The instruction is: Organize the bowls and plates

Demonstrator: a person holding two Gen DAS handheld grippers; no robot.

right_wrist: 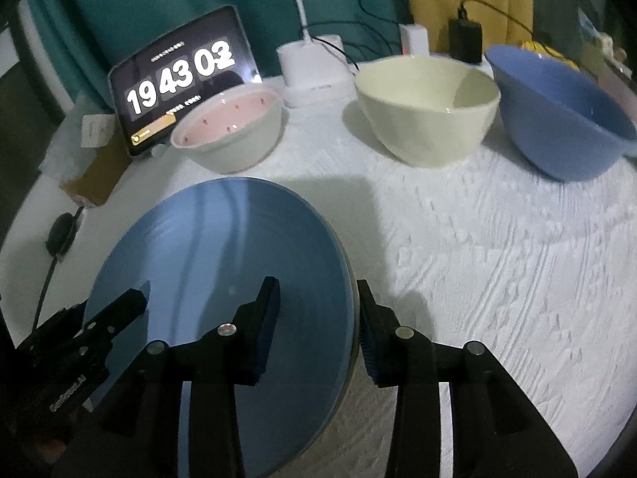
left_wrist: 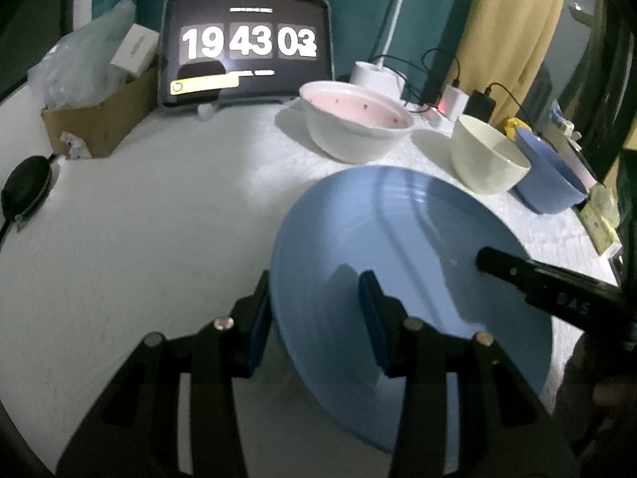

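Step in hand: both tools sit at opposite edges of the blue plate (left_wrist: 418,279), which reads as carrying or setting it down on the surface (left_wrist: 159,239).
Left tool (left_wrist: 314,318): jaws part-way apart, straddling the plate's rim at its 9 o'clock edge, one pad over the plate and one outside; whether the pads press, I cannot tell.
Right tool (right_wrist: 318,326): likewise part-open astride the rim at 3 o'clock; grip not settled by the views.
Plate: low over the white textured cloth, tilted a little; touching or just above, unclear.
Bowls: from the plate, pink-lined bowl (right_wrist: 231,131) at 12 o'clock, cream bowl (right_wrist: 430,111) at 1, blue bowl (right_wrist: 557,115) at 2, in a row.
Next move: probably lower it flat and ease both tools off evenly, clear of the bowls.
Room: dim; tablet clock (left_wrist: 247,47), cardboard box (left_wrist: 99,119), lamp base, chargers, teal and yellow curtains behind.
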